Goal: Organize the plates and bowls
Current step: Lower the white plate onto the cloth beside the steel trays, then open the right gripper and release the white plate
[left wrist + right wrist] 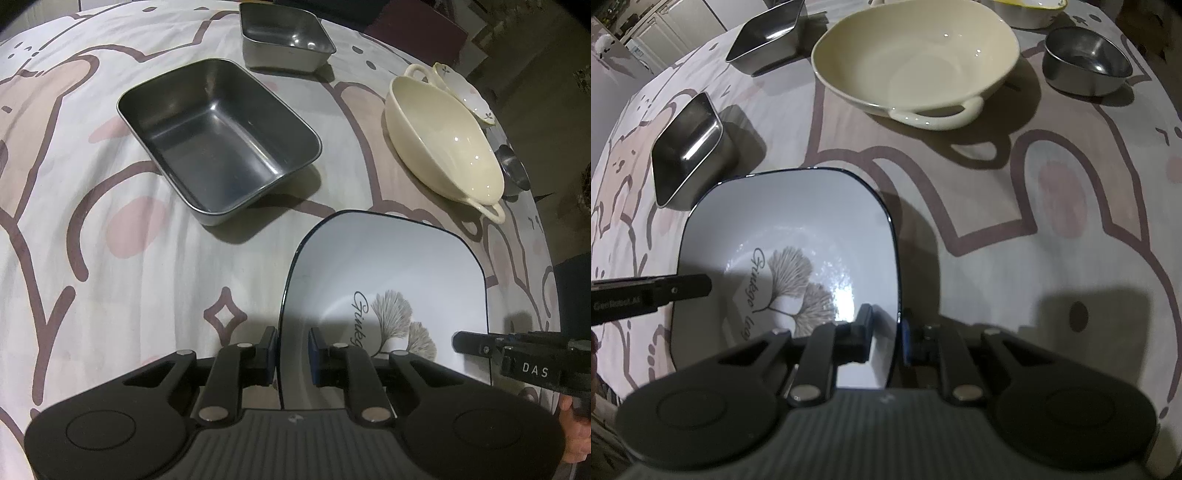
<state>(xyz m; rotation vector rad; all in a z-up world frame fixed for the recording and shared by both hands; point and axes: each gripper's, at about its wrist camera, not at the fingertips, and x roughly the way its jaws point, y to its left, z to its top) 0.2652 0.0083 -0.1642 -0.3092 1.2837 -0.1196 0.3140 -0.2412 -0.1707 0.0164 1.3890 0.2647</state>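
**Both tools clamped on the square bowl's rim**

Patterned cloth [110, 258], white with mauve outlines and pink patches, covers the surface under everything we see.

Between us we hold one square white bowl [388, 266] with a thin dark rim and a printed leaf motif. Our left tool [291, 354] straddles the bowl's left rim, one blue-padded finger outside the wall and one inside, the jaws drawn narrow and gripping that edge. Our right tool [886, 332] does the same on the opposite rim, black finger inside and blue pad outside, also pinched down on the wall. Each tool appears in the other's view as a dark bar reaching over the bowl's far edge.

Ahead of the left tool, a little to its left, sits a large rectangular steel tray [218, 144], and beyond that a smaller square steel tray [284, 37]. Ahead and to the right of it lies a cream two-handled dish [443, 140], with a small flowered dish [465, 92] touching its far rim.

From the right tool, the cream dish stands straight ahead, well apart from the bowl, and a round steel bowl [1086, 62] sits just beside it on the right. The large steel tray stands close to the held bowl's far left corner.
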